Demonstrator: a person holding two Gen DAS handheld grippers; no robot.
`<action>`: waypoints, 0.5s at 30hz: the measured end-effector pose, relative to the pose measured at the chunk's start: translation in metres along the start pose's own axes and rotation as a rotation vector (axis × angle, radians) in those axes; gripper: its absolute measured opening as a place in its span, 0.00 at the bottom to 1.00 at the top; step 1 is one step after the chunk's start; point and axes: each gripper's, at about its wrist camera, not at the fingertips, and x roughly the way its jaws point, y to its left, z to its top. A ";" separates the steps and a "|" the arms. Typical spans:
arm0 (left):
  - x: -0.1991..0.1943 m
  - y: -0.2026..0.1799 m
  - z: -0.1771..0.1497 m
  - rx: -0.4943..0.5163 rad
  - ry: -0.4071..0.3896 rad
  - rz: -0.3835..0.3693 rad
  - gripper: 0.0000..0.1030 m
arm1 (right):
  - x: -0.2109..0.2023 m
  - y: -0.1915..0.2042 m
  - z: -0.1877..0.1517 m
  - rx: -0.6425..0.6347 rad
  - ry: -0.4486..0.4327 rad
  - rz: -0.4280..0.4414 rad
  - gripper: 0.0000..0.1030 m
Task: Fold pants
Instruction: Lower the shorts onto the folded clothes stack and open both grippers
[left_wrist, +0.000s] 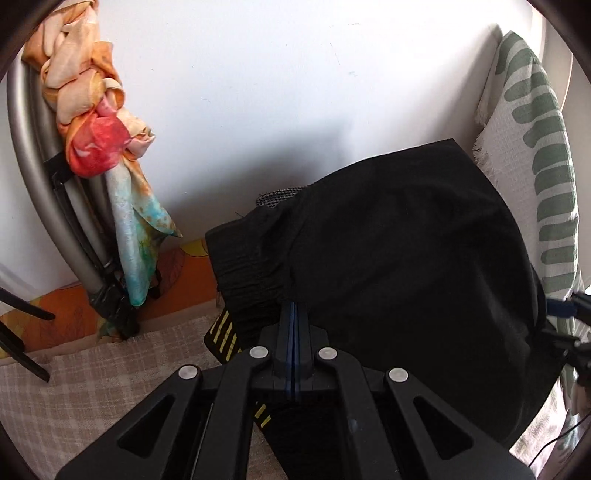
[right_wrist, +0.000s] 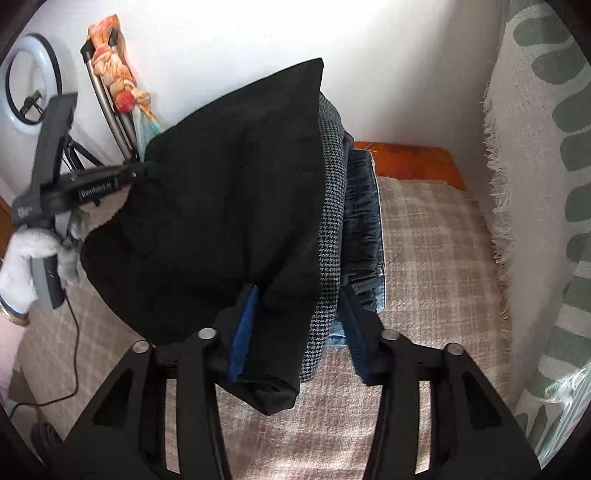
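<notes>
The black pants (left_wrist: 399, 266) lie folded in a thick bundle, the elastic waistband (left_wrist: 247, 266) towards me in the left wrist view. My left gripper (left_wrist: 293, 308) is shut on the fabric just beside that waistband. In the right wrist view a gloved hand (right_wrist: 22, 254) holds this same left gripper (right_wrist: 142, 170), clamped on the far left edge of the pants (right_wrist: 229, 206). My right gripper (right_wrist: 299, 295) stands open astride the near edge of the bundle. Its left pad (right_wrist: 243, 332) lies against the black cloth; the right finger (right_wrist: 354, 332) is clear of it.
Under the pants sit a houndstooth garment (right_wrist: 330, 206) and dark jeans (right_wrist: 364, 206), on a beige checked blanket (right_wrist: 424, 240). A green-and-white throw (right_wrist: 535, 147) hangs on the right. A scarf-wrapped metal tube (left_wrist: 96, 140), a ring light (right_wrist: 31, 74) and a cable (right_wrist: 74, 350) are on the left.
</notes>
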 end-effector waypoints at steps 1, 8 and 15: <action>-0.003 0.000 0.001 0.002 -0.006 -0.002 0.00 | 0.002 0.000 0.000 -0.008 0.009 -0.037 0.42; -0.033 -0.011 -0.004 0.039 -0.034 -0.081 0.00 | -0.009 -0.013 0.011 -0.022 0.023 -0.239 0.38; -0.051 -0.040 -0.049 0.134 0.037 -0.184 0.00 | -0.053 -0.007 0.025 0.081 -0.192 -0.109 0.39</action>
